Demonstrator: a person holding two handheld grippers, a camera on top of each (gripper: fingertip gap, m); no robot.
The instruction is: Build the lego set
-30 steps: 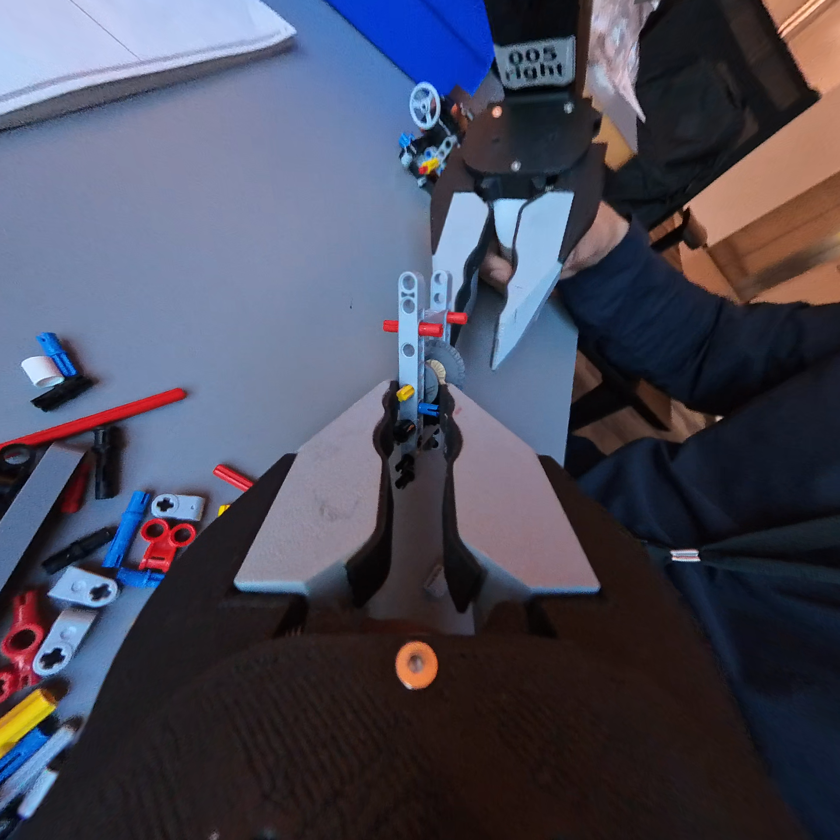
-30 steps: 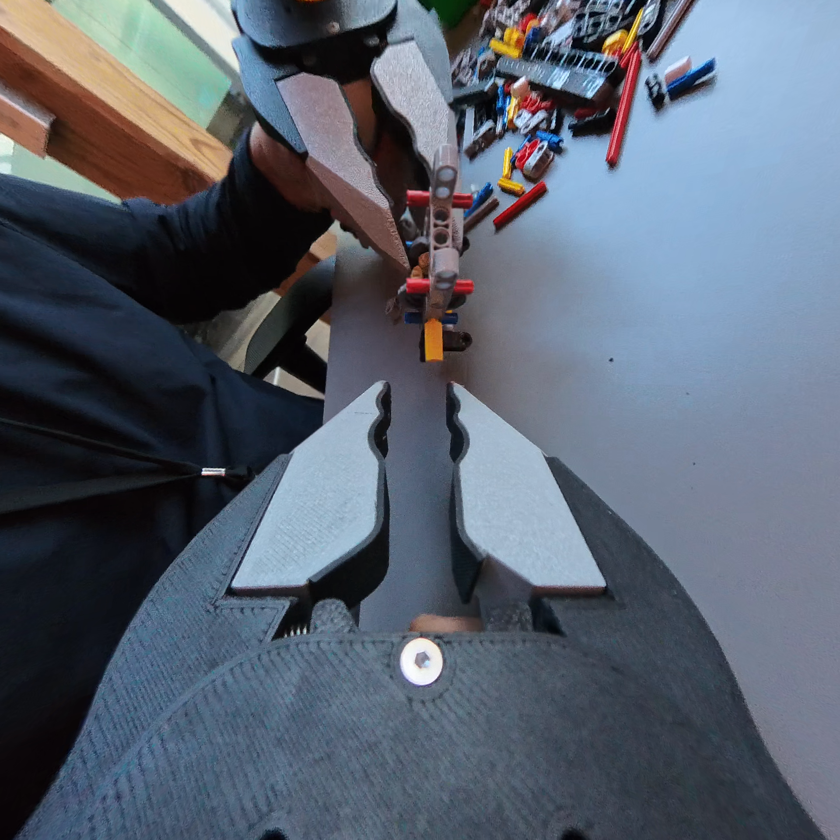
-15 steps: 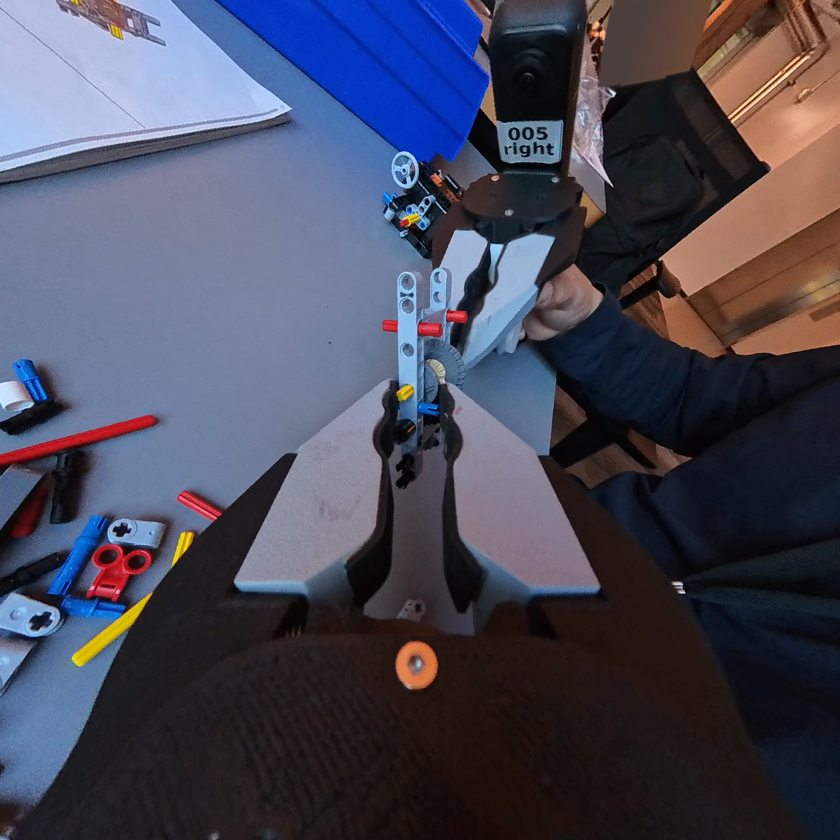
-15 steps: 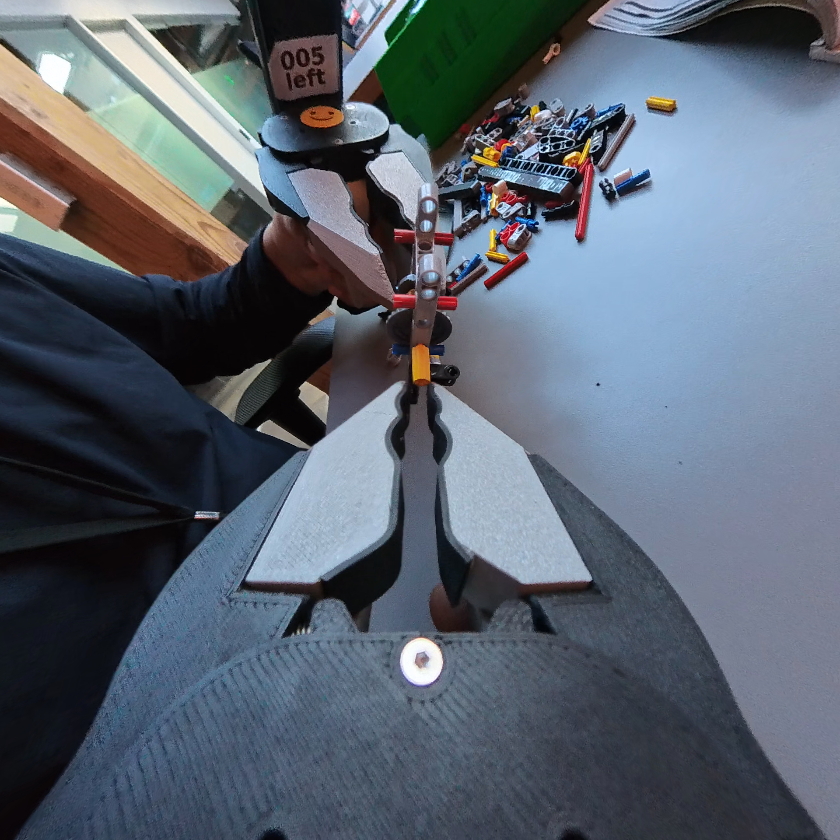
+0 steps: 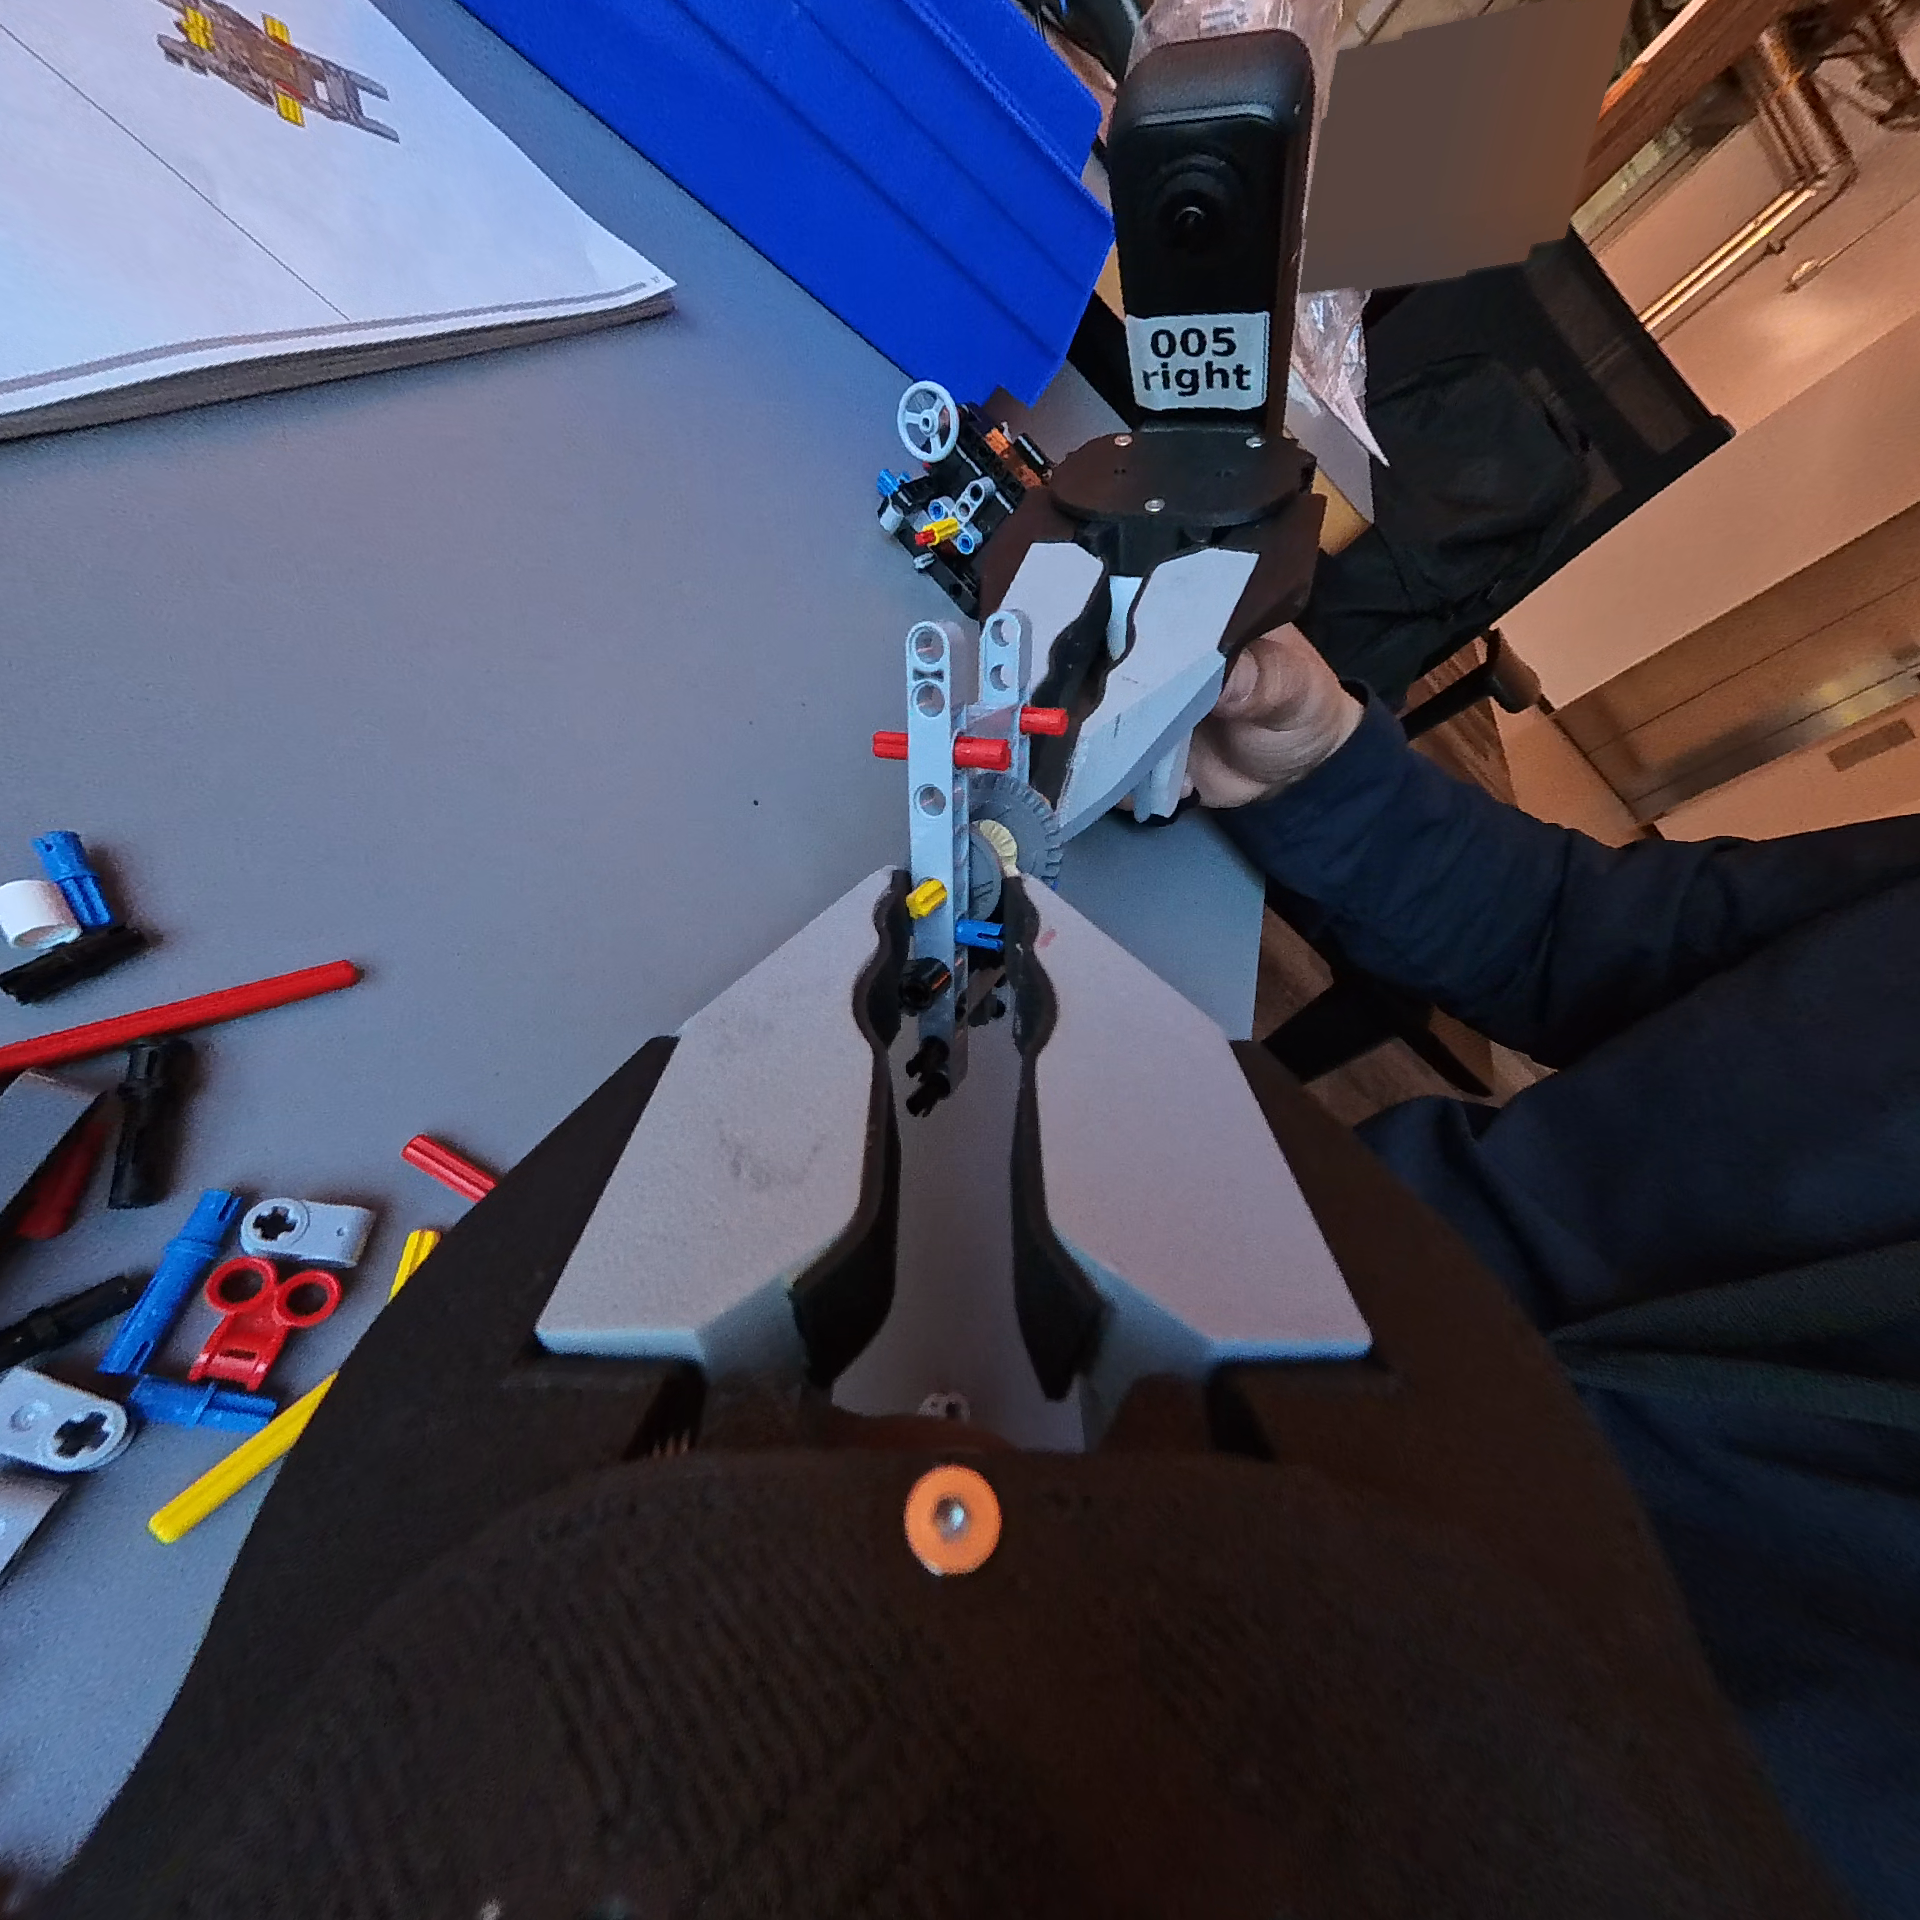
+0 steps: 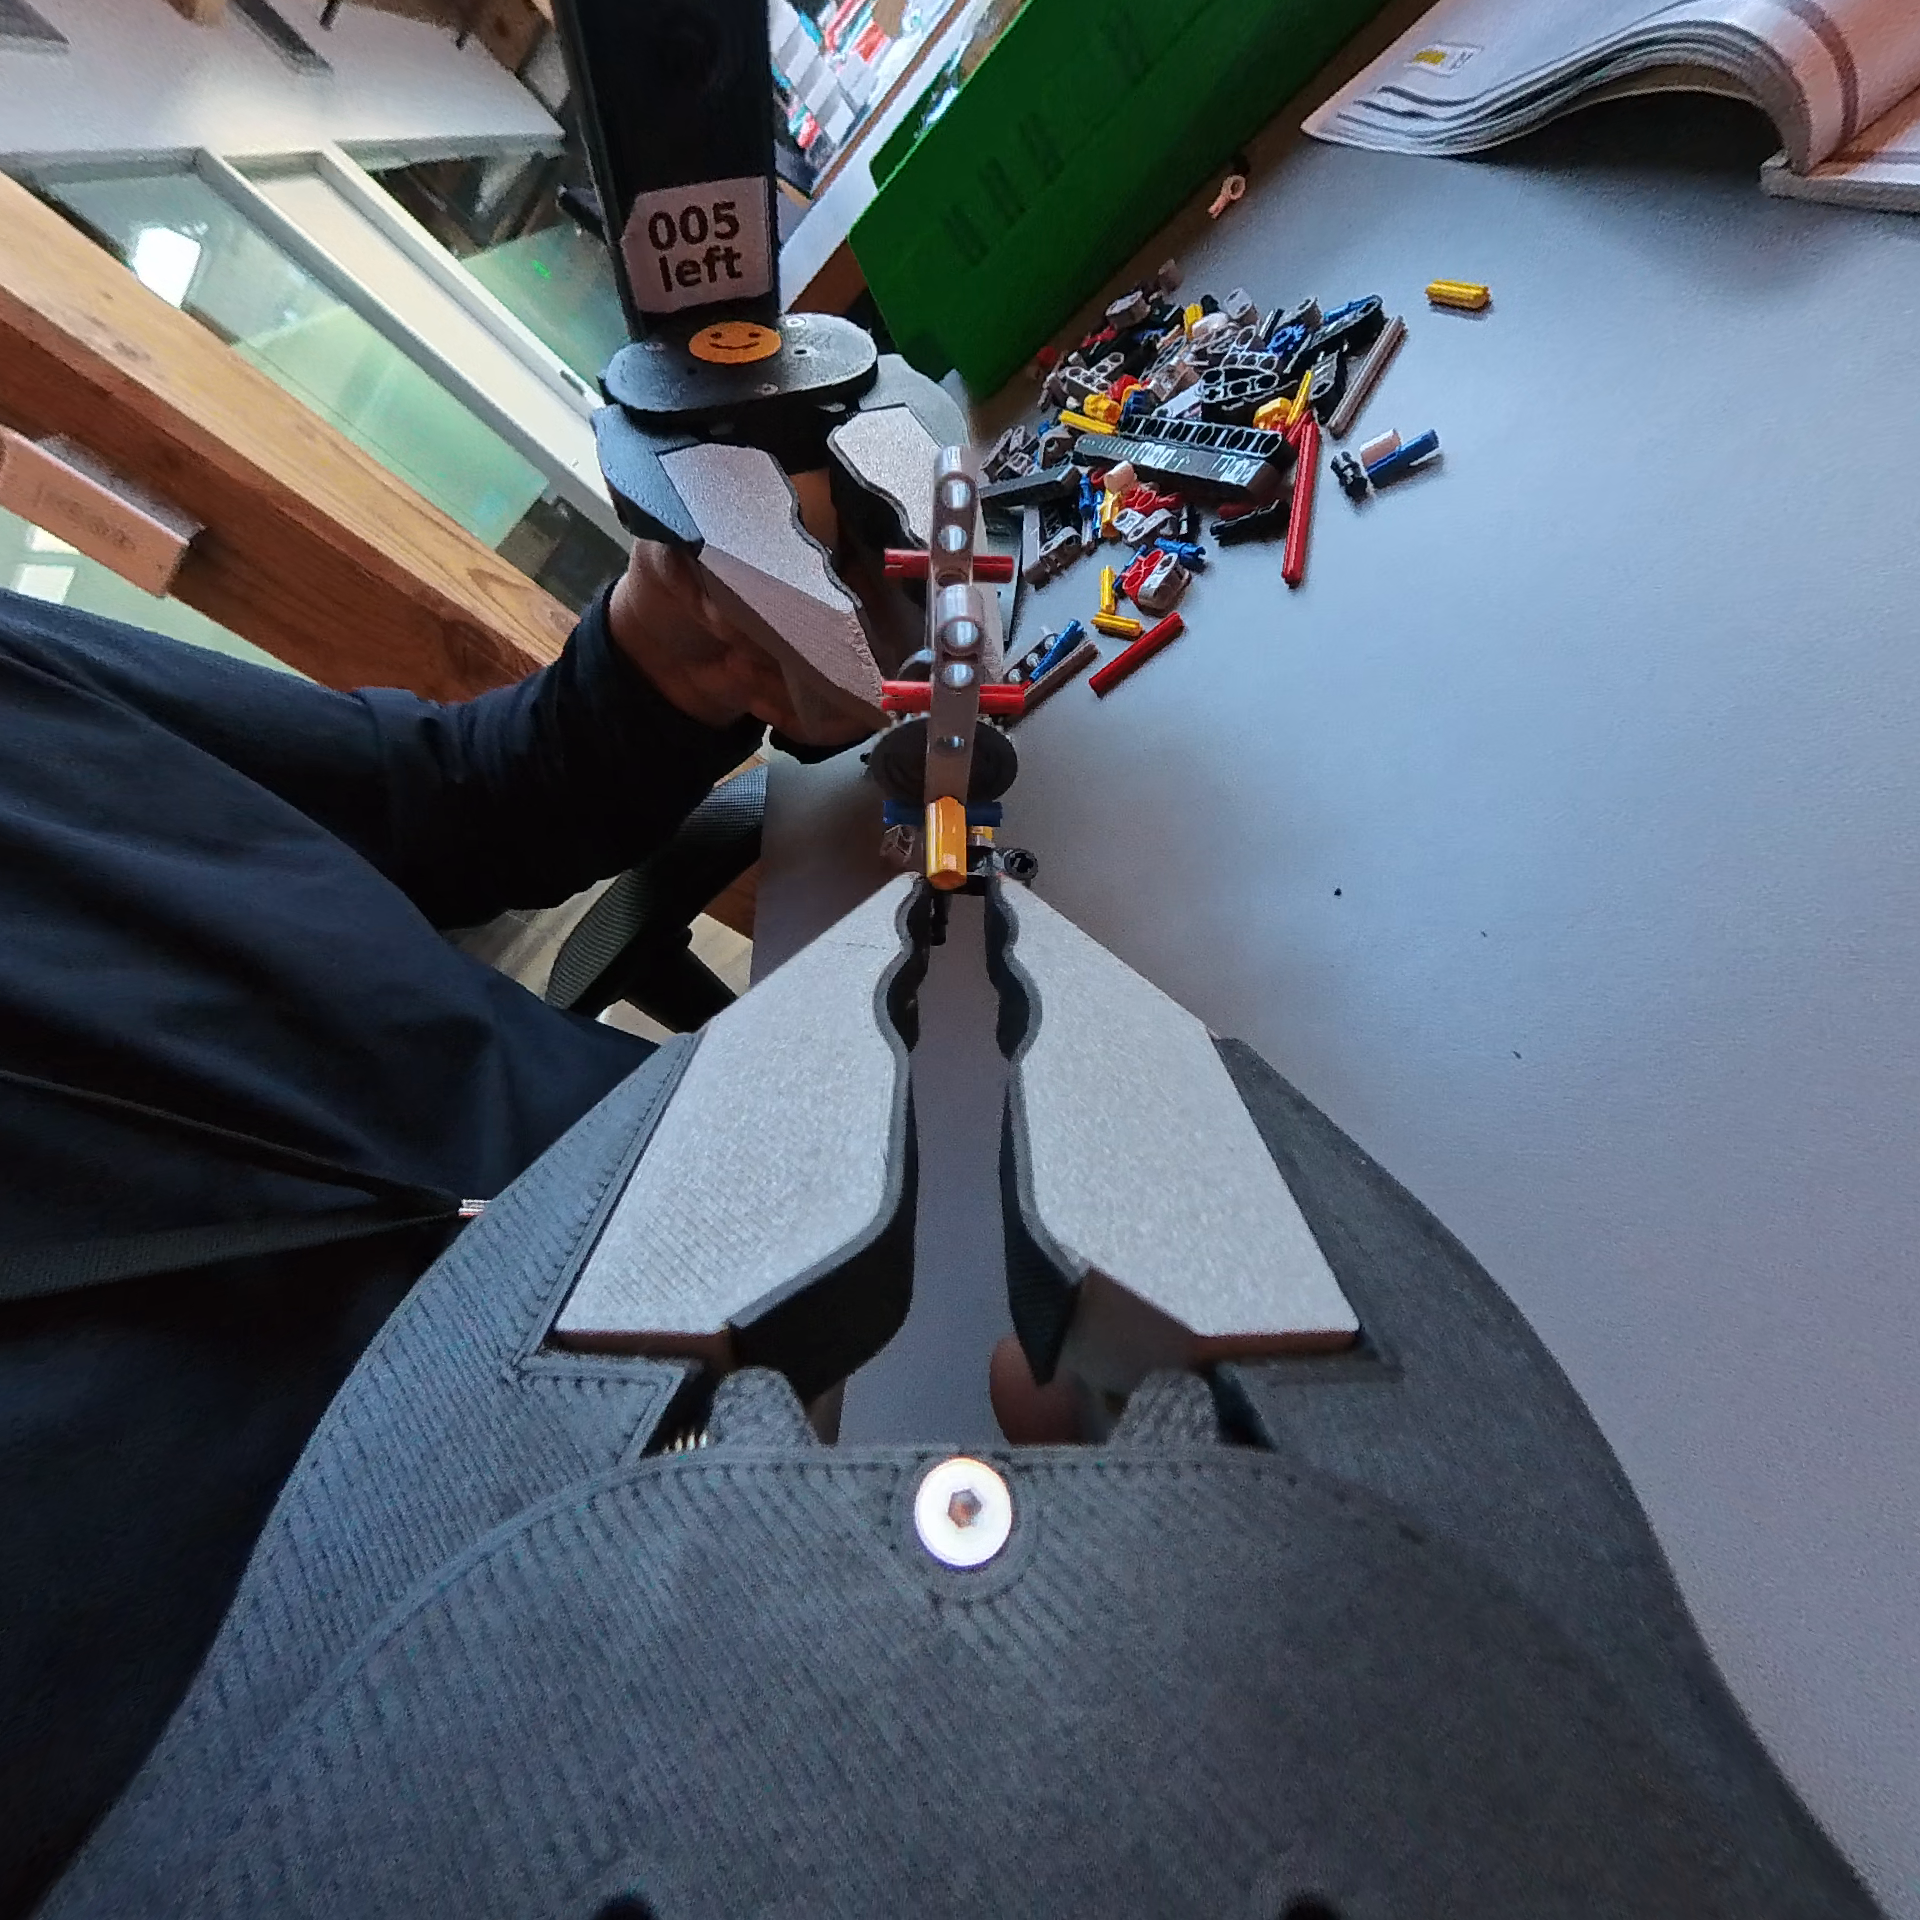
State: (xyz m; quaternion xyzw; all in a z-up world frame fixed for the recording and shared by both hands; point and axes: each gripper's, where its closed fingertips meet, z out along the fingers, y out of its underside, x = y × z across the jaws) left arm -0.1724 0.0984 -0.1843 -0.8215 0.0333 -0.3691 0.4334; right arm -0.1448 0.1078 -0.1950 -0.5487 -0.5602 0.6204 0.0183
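Left wrist view: your left gripper (image 5: 954, 914) is clamped on the lower end of a grey beam assembly (image 5: 932, 790), both pads pressed against it. It stands upright above the grey table (image 5: 520, 623), with red pins (image 5: 977, 750), a yellow pin (image 5: 923, 896), a blue pin (image 5: 977, 932) and a dark gear (image 5: 1023, 831). Your right gripper (image 5: 1081, 805) sits just beside the gear, jaws nearly together. Loose parts (image 5: 208, 1299) lie left; booklet (image 5: 260, 208) and blue bin (image 5: 831, 156) beyond.

Right wrist view: your right gripper's (image 6: 958, 902) jaws are narrowly parted, holding nothing, tips just at the assembly's orange-yellow axle (image 6: 945, 844); I can't tell if they touch it. A parts pile (image 6: 1195, 468) and green bin (image 6: 1039, 156) lie behind.
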